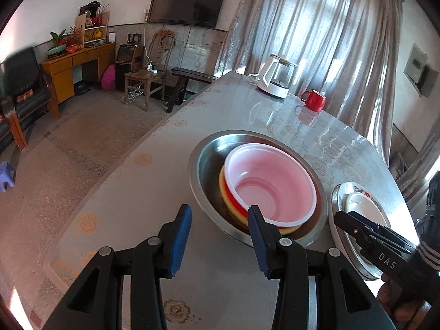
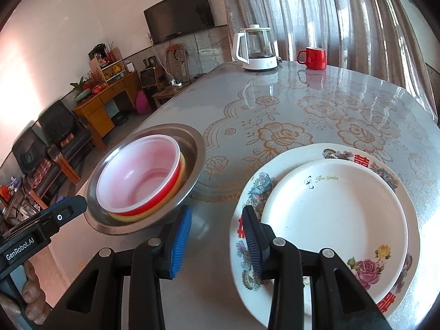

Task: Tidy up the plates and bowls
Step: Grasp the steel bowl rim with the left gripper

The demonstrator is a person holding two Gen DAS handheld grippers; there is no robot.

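- Steel basin (image 1: pixel 205 162) sits on the surface (image 1: pixel 132 192), near its left edge; nested inside it are a yellow bowl (image 1: pixel 288 229), a red bowl (image 1: pixel 233 200) and, topmost, a white bowl (image 1: pixel 271 181) with a pink-tinted inside.
- Same stack in the right wrist view: basin (image 2: pixel 192 148), white bowl (image 2: pixel 140 173) on top, red (image 2: pixel 176 176) and yellow rims showing beneath it.
- Left gripper (image 1: pixel 220 236) — jaws wide, nothing between them. It hangs over the surface just short of the basin; its right pad overlaps the near rim of the bowl stack in view, contact not clear.
- Right gripper (image 2: pixel 217 242) — jaws wide, empty. Its right pad lies over the near-left rim of the floral plate (image 2: pixel 247 192); cannot tell whether it touches.
- Floral plate carries a smaller white plate (image 2: pixel 335 214), lettered "Rose Garden", set off-centre toward the far right.
- Plates lie just right of the basin, apart from it.
- Far end of the surface: a kettle (image 2: pixel 255 48) with a white base and a red mug (image 2: pixel 313 57), near each other, well apart from the dishes.
- Surface cover is glossy, with a gold rose pattern.
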